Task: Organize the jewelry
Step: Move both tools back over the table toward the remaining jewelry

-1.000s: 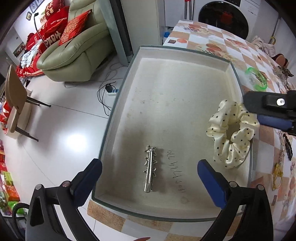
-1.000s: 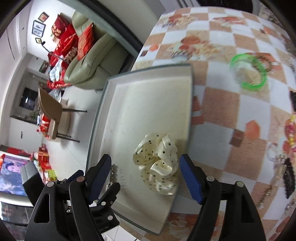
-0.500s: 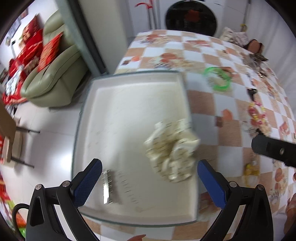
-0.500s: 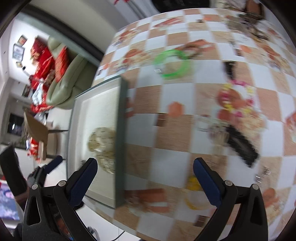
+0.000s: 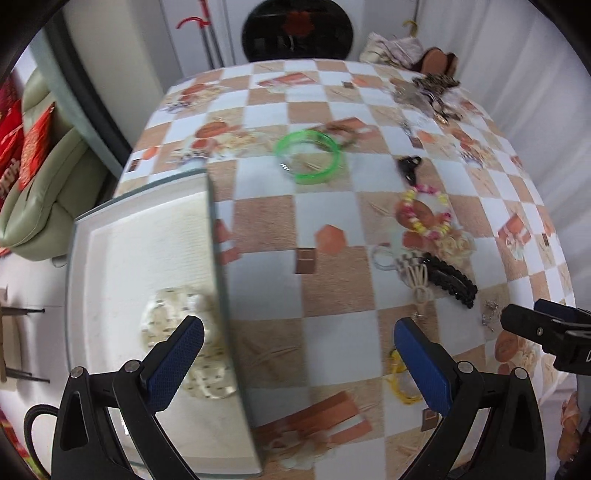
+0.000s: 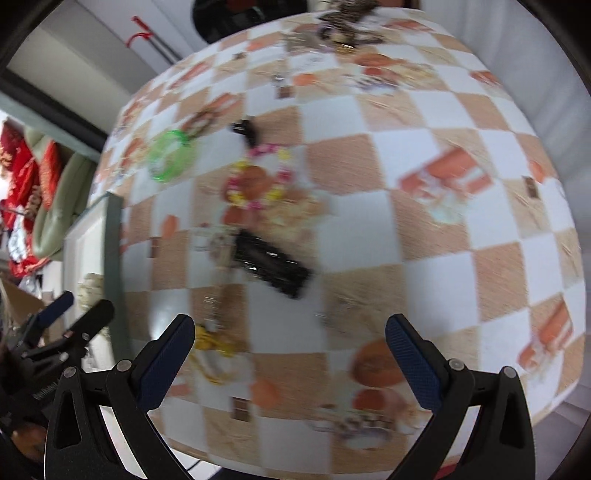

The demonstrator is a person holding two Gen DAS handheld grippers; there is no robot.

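Grippers: right gripper (image 6: pixel 290 356) and left gripper (image 5: pixel 299 354) both spread wide, empty | near: yellow chain (image 6: pixel 212 341), black clip (image 6: pixel 271 264) loose on tablecloth (image 6: pixel 424 166) | far: scrunchie (image 5: pixel 177 332) in tray (image 5: pixel 147 229) | risk: motion blur, crowded pieces, snagging two.

Smeared by motion near the tray's (image 5: pixel 144 236) right edge: cream scrunchie (image 5: pixel 173 314), partly hidden behind a left gripper finger (image 5: pixel 177 363). Too blurred to identify at the table's (image 6: pixel 424 229) far edge: tangled jewelry pile (image 6: pixel 343 22). Blurred too: black hair clip (image 6: pixel 271 264), yellow piece (image 6: pixel 212 339).
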